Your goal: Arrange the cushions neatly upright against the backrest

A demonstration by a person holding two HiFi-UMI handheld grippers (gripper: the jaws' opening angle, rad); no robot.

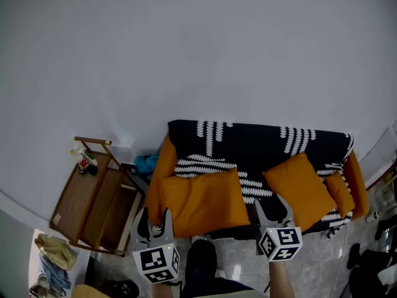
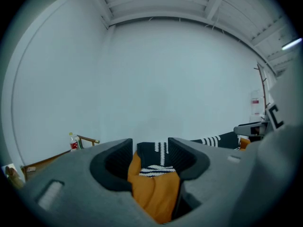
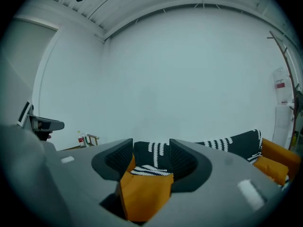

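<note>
A sofa with a black-and-white patterned cover stands against the white wall. A large orange cushion lies flat on the left of the seat. A medium one lies right of centre, and a small one sits by the right armrest. My left gripper hovers open at the large cushion's front left corner, nothing between its jaws. My right gripper is open in front of the medium cushion. The left gripper view looks onto the large cushion; the right gripper view shows the same cushion.
A wooden side table stands left of the sofa with a bottle on its far corner. A blue cloth lies between them. Crumpled fabric lies on the floor at bottom left; dark shoes sit at right.
</note>
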